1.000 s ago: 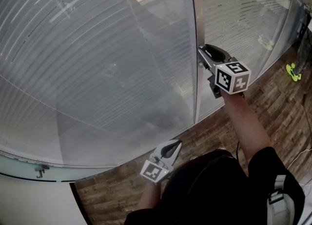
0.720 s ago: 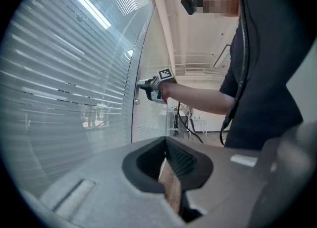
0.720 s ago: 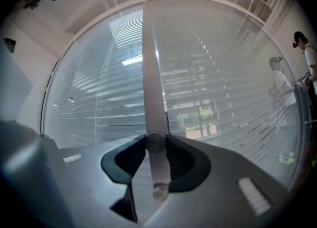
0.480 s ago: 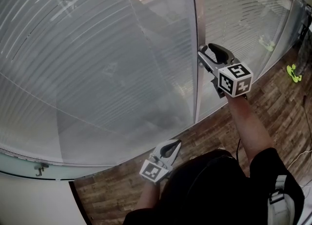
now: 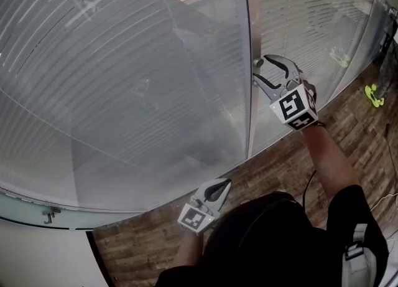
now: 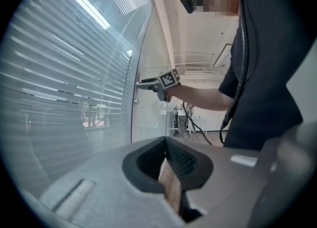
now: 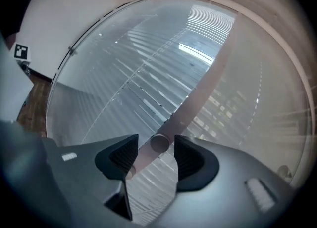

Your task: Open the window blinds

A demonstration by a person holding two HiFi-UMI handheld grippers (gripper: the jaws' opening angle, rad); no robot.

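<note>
Slatted blinds (image 5: pixel 124 80) hang behind curved glass panes. Between two panes runs a pale upright frame post (image 5: pixel 250 111) with a small round knob (image 5: pixel 256 63) on it. My right gripper (image 5: pixel 260 69) is held level at the knob and has just been opening. In the right gripper view the knob (image 7: pixel 159 143) stands between the open jaws of the right gripper (image 7: pixel 156 149), with a gap to the left pad (image 7: pixel 124 155). My left gripper (image 5: pixel 222 185) hangs low near the floor, away from the glass. In the left gripper view the left gripper (image 6: pixel 167 160) is shut on nothing.
A wood floor (image 5: pixel 348 136) runs along the foot of the glass. Bright green things (image 5: pixel 373 93) lie on the floor at the right. A white wall with a small bracket (image 5: pixel 50 217) closes the lower left. The person's dark torso (image 5: pixel 267 242) fills the bottom.
My right gripper has rolled at the wrist, its marker cube turning, and its jaws have spread apart around the knob. The left gripper has stayed put.
</note>
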